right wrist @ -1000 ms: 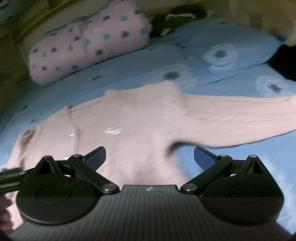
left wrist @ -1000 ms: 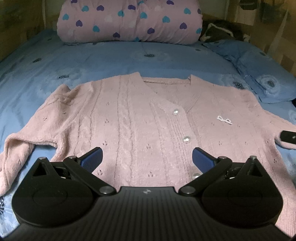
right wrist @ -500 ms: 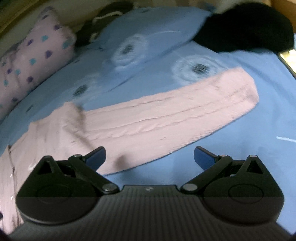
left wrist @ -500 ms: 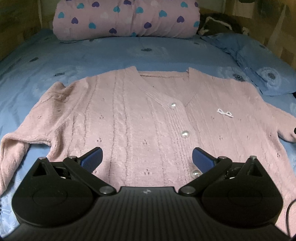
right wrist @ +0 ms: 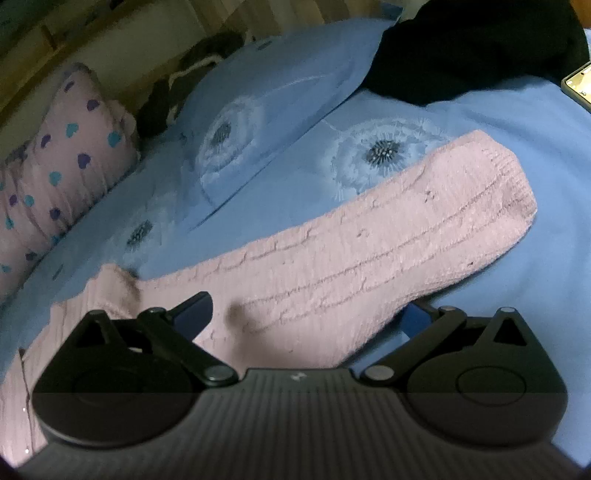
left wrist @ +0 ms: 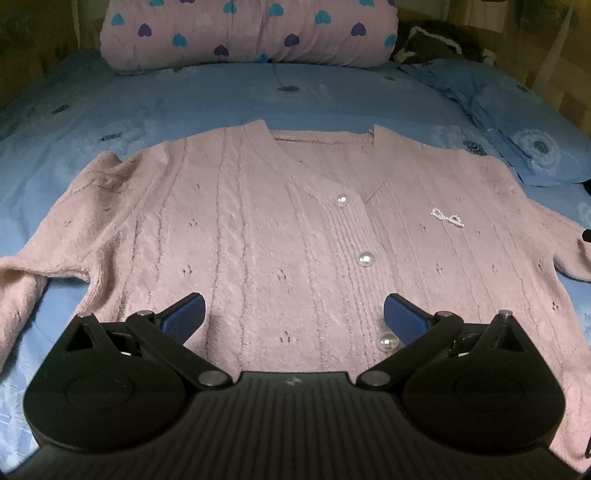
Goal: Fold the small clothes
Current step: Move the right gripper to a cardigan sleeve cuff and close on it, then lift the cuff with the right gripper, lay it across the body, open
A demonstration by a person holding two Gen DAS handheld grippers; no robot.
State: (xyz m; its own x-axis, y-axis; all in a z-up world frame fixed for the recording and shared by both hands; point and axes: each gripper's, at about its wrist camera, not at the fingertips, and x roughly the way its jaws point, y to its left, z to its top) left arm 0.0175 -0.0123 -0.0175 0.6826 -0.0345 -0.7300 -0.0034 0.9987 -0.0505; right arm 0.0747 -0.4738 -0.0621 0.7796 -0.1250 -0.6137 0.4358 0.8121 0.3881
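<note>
A pink cable-knit cardigan (left wrist: 280, 229) with pearl buttons lies flat, front up, on the blue bedsheet (left wrist: 184, 107). My left gripper (left wrist: 293, 317) hovers open above its lower hem, nothing between the blue pads. The left sleeve (left wrist: 22, 295) bends down at the left edge. In the right wrist view the other sleeve (right wrist: 369, 254) stretches out to the right, cuff toward the far right. My right gripper (right wrist: 306, 314) stands open low over that sleeve near the armpit; the right fingertip is partly hidden behind the sleeve's edge.
A pink bolster with heart prints (left wrist: 247, 33) lies along the headboard. A blue pillow (left wrist: 532, 147) sits at the right, with dark clothing (right wrist: 476, 44) beyond it. A phone-like object (right wrist: 580, 83) rests at the far right edge.
My right gripper has swung right from the cardigan's body to the outstretched sleeve and moved closer to it. My left gripper has edged slightly forward over the hem.
</note>
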